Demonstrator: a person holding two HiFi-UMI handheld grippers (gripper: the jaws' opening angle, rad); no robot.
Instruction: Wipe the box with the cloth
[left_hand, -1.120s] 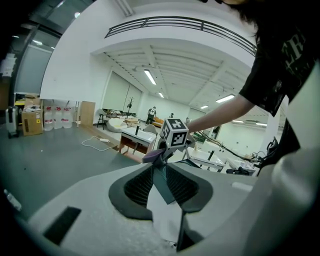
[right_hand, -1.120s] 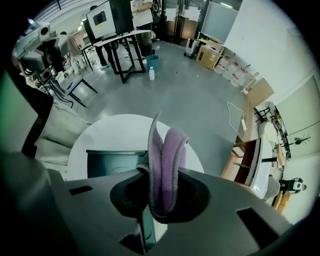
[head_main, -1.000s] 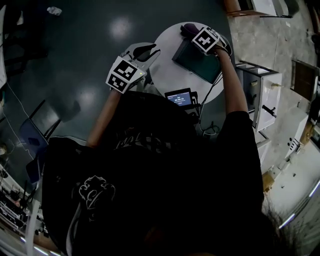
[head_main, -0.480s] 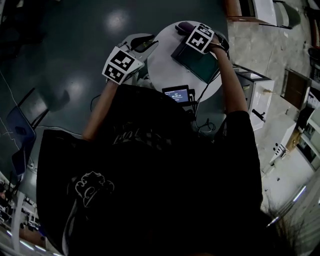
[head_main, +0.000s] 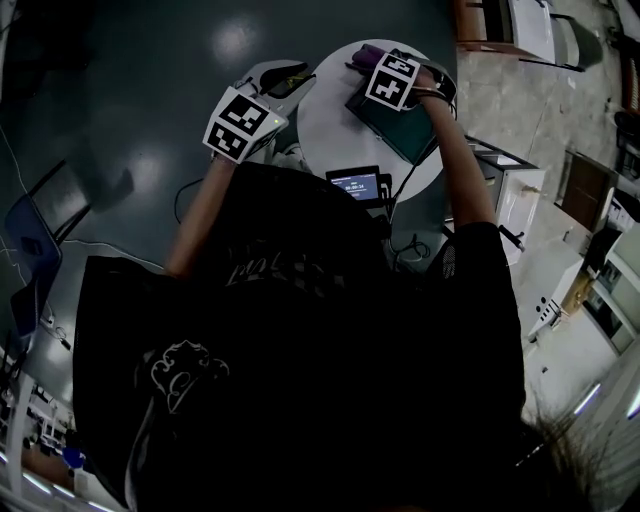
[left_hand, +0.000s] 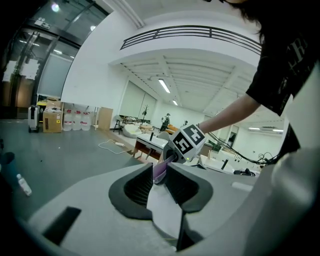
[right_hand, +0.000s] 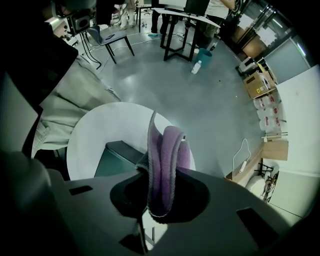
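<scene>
A dark green box (head_main: 400, 125) lies on the round white table (head_main: 335, 125). My right gripper (head_main: 375, 65) hangs over the box's far left corner, shut on a folded purple cloth (head_main: 362, 52). In the right gripper view the cloth (right_hand: 162, 160) stands up between the jaws, with the box (right_hand: 117, 157) below and to the left. My left gripper (head_main: 285, 78) hovers at the table's left edge, open with nothing in it. Its own view looks past the jaws at the cloth (left_hand: 160, 170) and the right gripper's marker cube (left_hand: 186, 142).
A small device with a lit screen (head_main: 355, 186) sits at the table's near edge, with cables hanging below it. A white cabinet (head_main: 520, 195) stands to the right and a chair (head_main: 30, 250) to the far left on the grey floor.
The right gripper with the cloth has slid left along the box top, toward its far left corner. The left gripper has stayed by the table's left edge.
</scene>
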